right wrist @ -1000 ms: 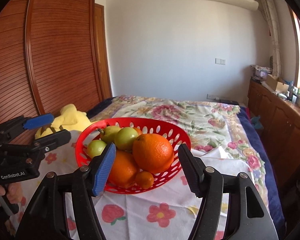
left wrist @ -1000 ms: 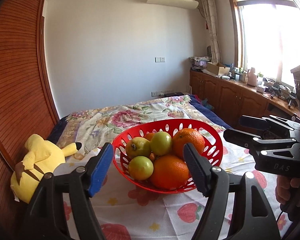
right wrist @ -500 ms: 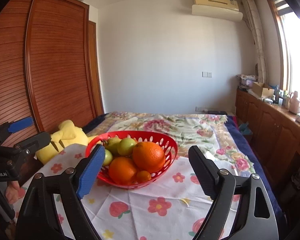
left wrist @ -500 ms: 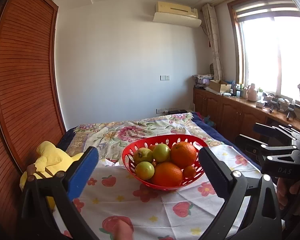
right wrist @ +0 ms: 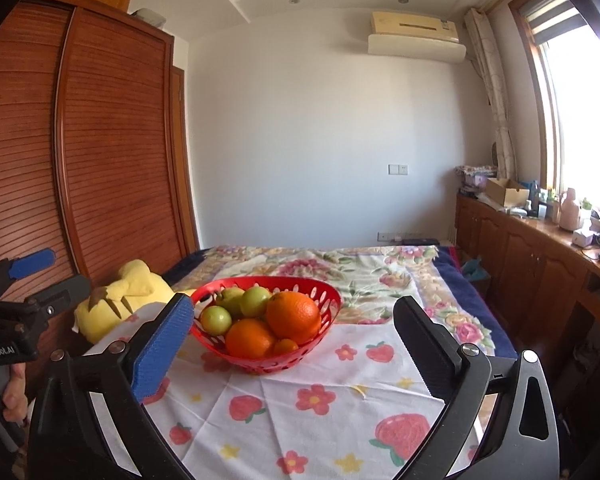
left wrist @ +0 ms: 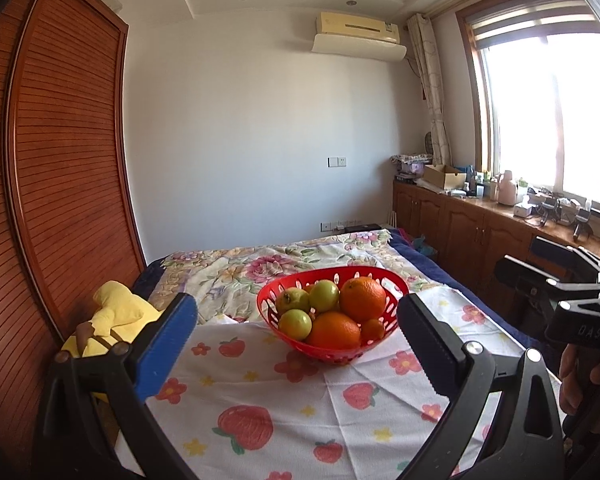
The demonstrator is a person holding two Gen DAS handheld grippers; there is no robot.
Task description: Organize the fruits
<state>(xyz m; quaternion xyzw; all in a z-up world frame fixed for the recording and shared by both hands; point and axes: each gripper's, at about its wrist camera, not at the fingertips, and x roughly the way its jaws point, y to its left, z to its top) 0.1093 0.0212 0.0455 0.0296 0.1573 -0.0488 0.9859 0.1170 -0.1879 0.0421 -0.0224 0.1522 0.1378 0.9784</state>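
A red plastic basket [left wrist: 332,273] [right wrist: 260,279] stands on a strawberry-print cloth [left wrist: 260,400] [right wrist: 320,400]. It holds two big oranges [left wrist: 362,298] [right wrist: 294,316], a small orange [left wrist: 372,328] and three green fruits [left wrist: 295,323] [right wrist: 216,319]. My left gripper [left wrist: 297,299] is open, back from the basket, with nothing between its fingers. My right gripper [right wrist: 293,301] also stands back from the basket; its jaws are opening and hold nothing. Each gripper shows at the edge of the other's view, the right [left wrist: 518,254] and the left [right wrist: 68,269], held by a hand.
The cloth lies on a bed with a floral quilt [left wrist: 300,256]. A yellow plush toy [left wrist: 116,312] [right wrist: 120,300] lies left of the basket. A wooden wardrobe [right wrist: 100,160] stands on the left, low cabinets [left wrist: 460,216] with clutter on the right under a window.
Both grippers have pulled back from the basket and risen a little, so it looks smaller and farther. Both pairs of jaws have spread wider.
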